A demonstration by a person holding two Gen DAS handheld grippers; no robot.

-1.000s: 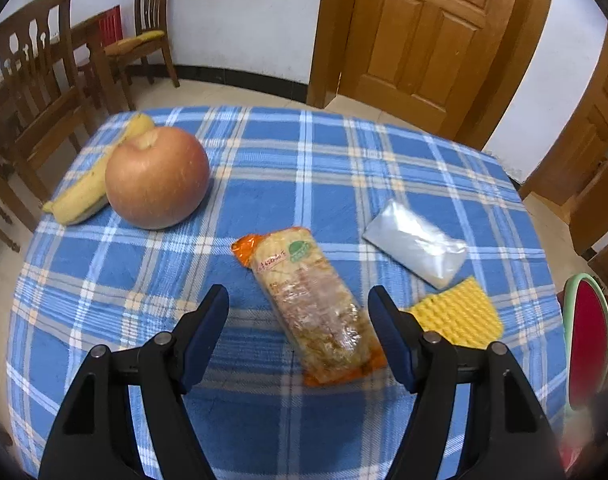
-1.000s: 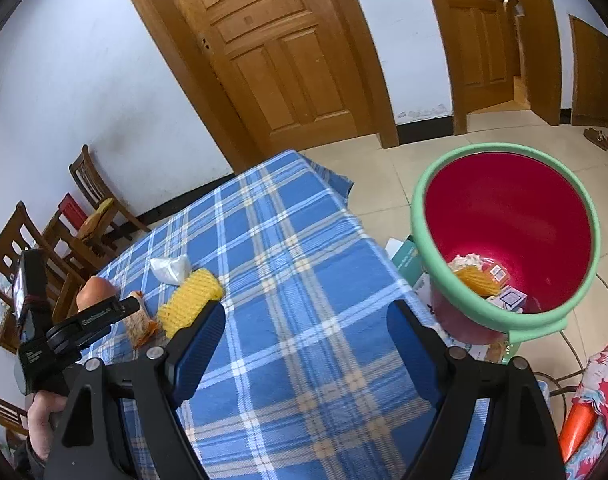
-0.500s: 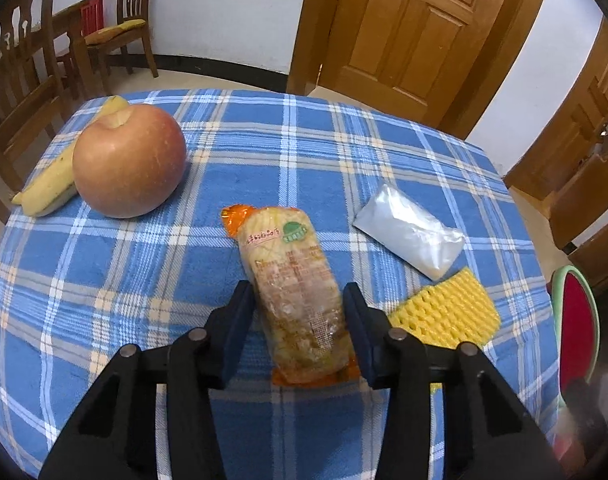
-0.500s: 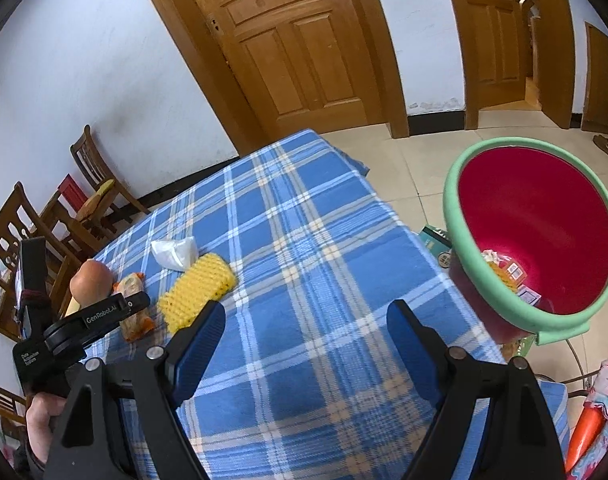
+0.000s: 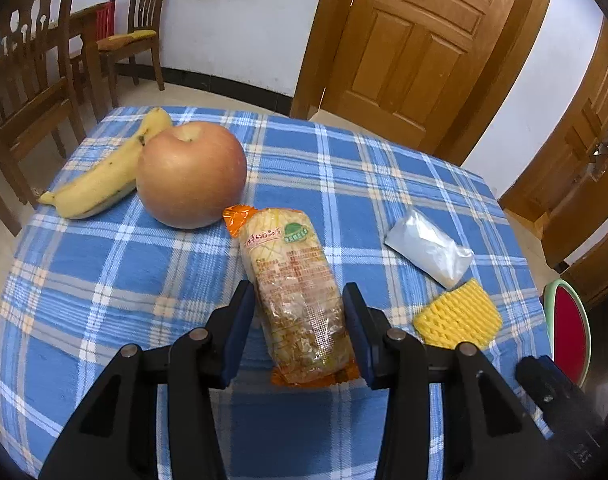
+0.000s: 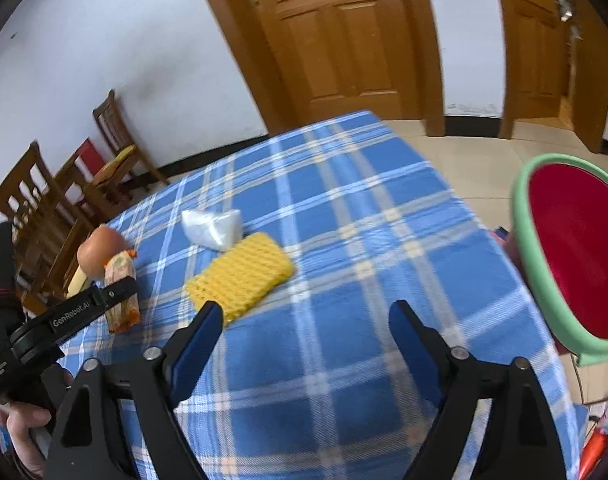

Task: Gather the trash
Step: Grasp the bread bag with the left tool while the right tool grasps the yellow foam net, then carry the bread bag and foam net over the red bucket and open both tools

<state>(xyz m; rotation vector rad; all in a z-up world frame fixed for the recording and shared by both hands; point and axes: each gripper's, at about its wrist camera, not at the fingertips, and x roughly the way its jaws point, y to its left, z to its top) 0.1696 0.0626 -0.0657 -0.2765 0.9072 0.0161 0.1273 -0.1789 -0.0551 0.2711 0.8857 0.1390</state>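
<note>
Left wrist view, left gripper (image 5: 296, 320) newly clamping snack packet (image 5: 294, 292) (right gripper (image 6: 304, 320) widening)

Soft, even daylight fills both fisheye views, with faint shadows under the apple (image 5: 191, 174) and glare on the snack wrapper (image 5: 296, 296); the right wrist view is motion-blurred, edges bowed and vignetted black.
</note>
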